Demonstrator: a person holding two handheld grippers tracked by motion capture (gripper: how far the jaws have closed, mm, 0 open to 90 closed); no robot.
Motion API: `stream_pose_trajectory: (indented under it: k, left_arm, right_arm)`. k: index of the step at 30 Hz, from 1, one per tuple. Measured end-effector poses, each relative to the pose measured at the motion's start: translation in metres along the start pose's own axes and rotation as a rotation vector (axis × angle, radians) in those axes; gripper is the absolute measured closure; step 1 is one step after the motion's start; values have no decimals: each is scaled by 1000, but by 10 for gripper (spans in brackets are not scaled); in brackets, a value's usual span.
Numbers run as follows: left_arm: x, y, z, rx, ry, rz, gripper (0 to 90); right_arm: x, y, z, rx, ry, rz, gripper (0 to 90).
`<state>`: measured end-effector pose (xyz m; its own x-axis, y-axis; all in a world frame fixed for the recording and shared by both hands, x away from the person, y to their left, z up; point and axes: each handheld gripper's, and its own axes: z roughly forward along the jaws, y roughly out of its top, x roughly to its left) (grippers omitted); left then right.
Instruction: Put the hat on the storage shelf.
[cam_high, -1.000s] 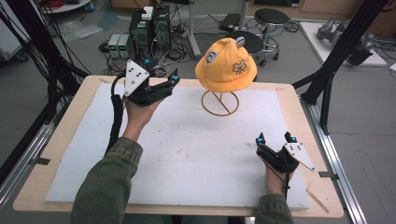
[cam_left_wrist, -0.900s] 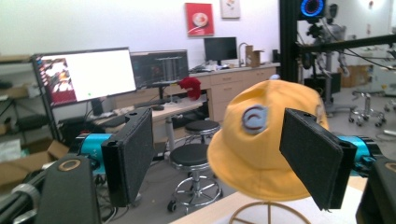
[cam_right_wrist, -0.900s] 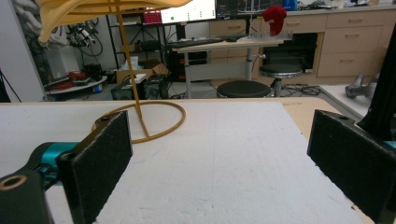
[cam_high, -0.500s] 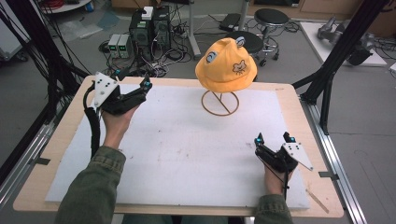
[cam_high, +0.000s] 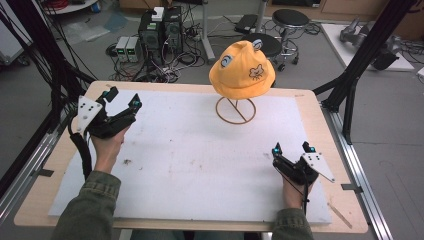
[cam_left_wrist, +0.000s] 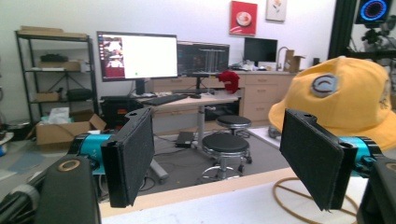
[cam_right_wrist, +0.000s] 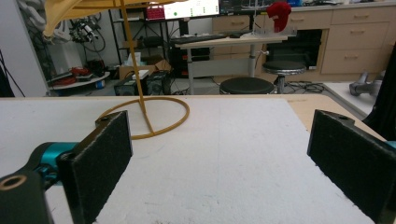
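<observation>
A yellow bucket hat (cam_high: 242, 70) with round eye patches and a leaf patch sits on a wire stand (cam_high: 235, 110) at the back middle of the table. My left gripper (cam_high: 122, 100) is held above the table's back left corner, open and empty, its jaws wide apart in the left gripper view (cam_left_wrist: 224, 158); the hat (cam_left_wrist: 345, 100) is off to its right. My right gripper (cam_high: 291, 148) rests low at the front right, open with nothing between its jaws (cam_right_wrist: 219, 158). The stand's ring (cam_right_wrist: 154, 116) lies ahead of it.
A white foam sheet (cam_high: 190, 160) covers most of the wooden table (cam_high: 320, 115). Black frame posts (cam_high: 370, 45) rise at the right and left edges. Beyond the table are stools (cam_high: 290, 20), computer boxes (cam_high: 160, 27) and cables on the floor.
My left gripper has swung left and toward the table's back left corner, away from the hat. The right gripper has stayed in place.
</observation>
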<state>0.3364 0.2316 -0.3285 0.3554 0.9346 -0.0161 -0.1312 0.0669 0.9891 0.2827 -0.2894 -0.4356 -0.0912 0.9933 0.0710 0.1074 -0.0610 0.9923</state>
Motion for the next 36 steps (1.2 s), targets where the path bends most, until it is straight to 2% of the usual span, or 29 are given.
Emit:
stream_pose_trajectory:
  k: [5,10,18,27,36]
  left_arm:
    - [10,-5,-10,-8,30,-10,262]
    - [18,-10,-18,6,52,2,261]
    - [33,-24,-36,31,102,-2,256]
    - [50,-47,-57,75,158,-34,253]
    - [60,-68,-74,118,189,-62,252]
  right_arm:
    - [0,0,0,-1,-1,-5,55]
    - [0,0,0,1,1,1,54]
    - [1,0,0,6,0,-1,55]
    - [1,-1,0,11,1,-7,55]
    - [2,-1,0,22,4,-10,55]
